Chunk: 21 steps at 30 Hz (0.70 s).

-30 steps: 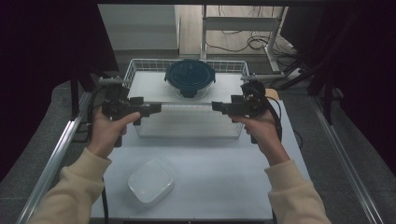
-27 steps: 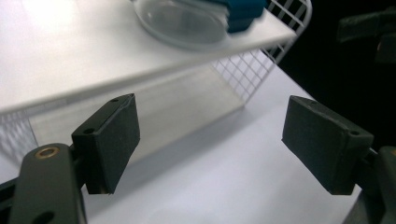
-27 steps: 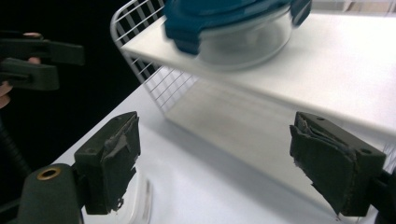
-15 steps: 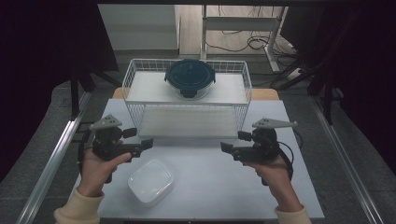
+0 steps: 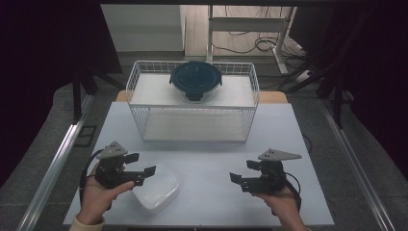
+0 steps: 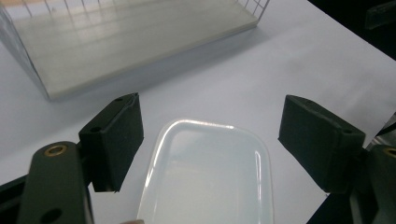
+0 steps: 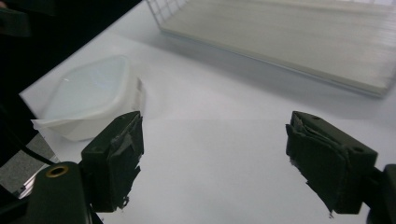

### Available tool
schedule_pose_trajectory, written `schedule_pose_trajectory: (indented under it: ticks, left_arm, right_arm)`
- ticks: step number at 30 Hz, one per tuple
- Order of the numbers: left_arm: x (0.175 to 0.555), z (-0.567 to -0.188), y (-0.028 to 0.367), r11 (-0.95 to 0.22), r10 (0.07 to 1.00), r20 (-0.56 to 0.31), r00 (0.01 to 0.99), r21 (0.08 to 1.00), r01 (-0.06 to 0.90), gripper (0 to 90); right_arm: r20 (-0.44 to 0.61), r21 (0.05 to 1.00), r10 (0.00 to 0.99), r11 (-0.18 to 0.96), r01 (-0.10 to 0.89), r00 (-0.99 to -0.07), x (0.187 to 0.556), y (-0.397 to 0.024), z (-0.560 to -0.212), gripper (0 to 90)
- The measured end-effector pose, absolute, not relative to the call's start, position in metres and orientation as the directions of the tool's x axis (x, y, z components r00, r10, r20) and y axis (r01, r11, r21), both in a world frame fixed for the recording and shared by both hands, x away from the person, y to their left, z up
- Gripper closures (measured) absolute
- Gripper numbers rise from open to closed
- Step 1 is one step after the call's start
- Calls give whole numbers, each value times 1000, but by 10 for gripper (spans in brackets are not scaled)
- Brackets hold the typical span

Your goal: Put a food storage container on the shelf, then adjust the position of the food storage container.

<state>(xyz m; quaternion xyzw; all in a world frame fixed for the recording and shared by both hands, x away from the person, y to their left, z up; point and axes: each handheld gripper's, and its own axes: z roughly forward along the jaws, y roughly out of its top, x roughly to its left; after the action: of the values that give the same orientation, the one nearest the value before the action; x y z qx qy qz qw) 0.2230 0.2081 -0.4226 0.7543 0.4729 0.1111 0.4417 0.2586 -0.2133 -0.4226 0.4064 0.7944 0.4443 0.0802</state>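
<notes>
The table [image 5: 202, 159] carries a wire basket [image 5: 192, 103] at its far side, with a dark round lidded bowl [image 5: 195, 81] on the basket's upper shelf. Near the front left edge lies a clear plastic box [image 5: 156, 187]. The left gripper [image 5: 144, 174] hangs just over the box's left end, jaws wide apart with the box below and between them, not pressed. The right gripper [image 5: 239, 179], well apart from the box, holds its jaws apart over bare table.

A pale rectangular tabletop [image 5: 288, 134] stood on a grey floor [image 5: 43, 144] between metal floor rails [image 5: 57, 163], with dark curtains [image 5: 48, 43] at both sides and cables [image 5: 250, 43] behind
</notes>
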Motion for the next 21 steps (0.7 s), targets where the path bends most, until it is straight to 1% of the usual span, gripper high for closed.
schedule_pose_trajectory:
  ticks: [1,2,5,7,11,21]
  left_arm:
    - [221,-427,209,-147,812,-267,519,767,625,226]
    - [221,-430,209,-151,811,-272,518,758,635,226]
    - [223,-437,206,-166,814,-266,517,746,645,225]
    - [224,-440,200,-188,806,-257,534,744,642,225]
    - [225,-443,198,-200,803,-254,539,737,646,225]
    - [220,-441,207,-184,818,-247,520,744,642,225]
  right_arm:
    - [247,769,716,266,582,-653,257,-218,-428,206]
    - [247,769,716,266,582,-653,257,-218,-428,206]
    - [249,762,701,285,582,-669,257,-219,-435,217]
    - [243,760,702,290,581,-669,257,-219,-437,219]
    - [237,760,710,290,582,-663,257,-220,-440,220]
    - [241,757,711,288,586,-661,256,-221,-442,221]
